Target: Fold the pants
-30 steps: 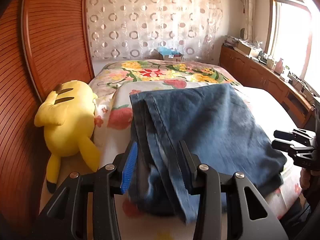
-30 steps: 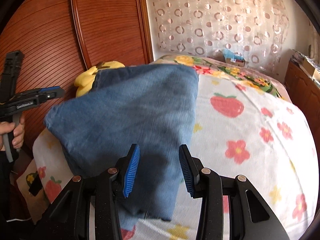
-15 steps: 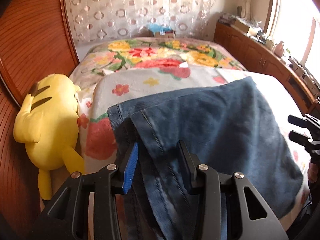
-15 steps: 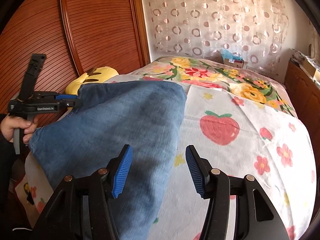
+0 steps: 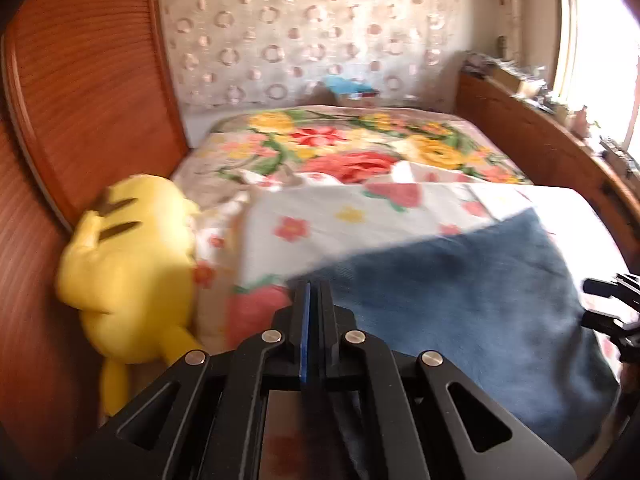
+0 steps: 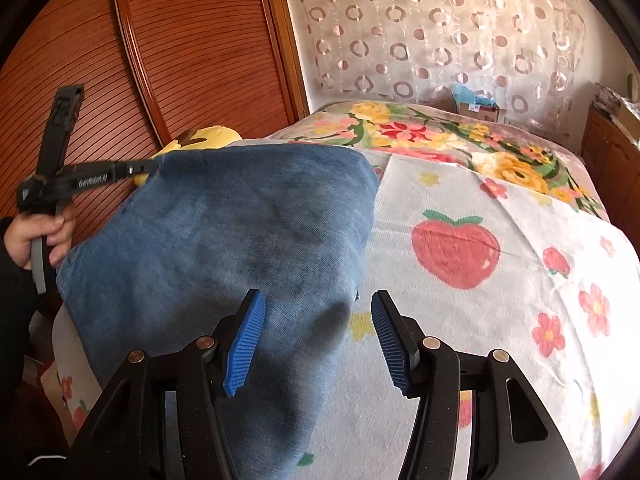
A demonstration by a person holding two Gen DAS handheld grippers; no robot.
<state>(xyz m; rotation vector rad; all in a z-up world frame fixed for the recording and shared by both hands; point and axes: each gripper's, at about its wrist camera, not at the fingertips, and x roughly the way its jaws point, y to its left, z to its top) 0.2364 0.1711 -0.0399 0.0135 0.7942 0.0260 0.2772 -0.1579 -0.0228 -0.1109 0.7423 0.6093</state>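
Blue denim pants (image 5: 460, 300) lie folded on the flowered bedcover (image 6: 500, 340), toward its left side in the right wrist view (image 6: 240, 240). My left gripper (image 5: 314, 292) is shut, its tips pinched on the pants' far left corner; the right wrist view shows that gripper (image 6: 150, 167) meeting the corner, with a hand (image 6: 40, 232) on its handle. My right gripper (image 6: 318, 312) stands open above the near right edge of the pants, its blue pads clear of the cloth. It also shows at the right edge of the left wrist view (image 5: 612, 308).
A yellow plush toy (image 5: 128, 272) lies against the ribbed wooden panel (image 5: 80, 100) left of the bed. A second floral blanket (image 5: 360, 148) covers the bed's far end. A cluttered wooden ledge (image 5: 540, 140) runs along the right under the window.
My left gripper slid along the pants to their far left corner and shut there. My right gripper opened wider and drew back over the pants' right edge. The pants now lie flatter.
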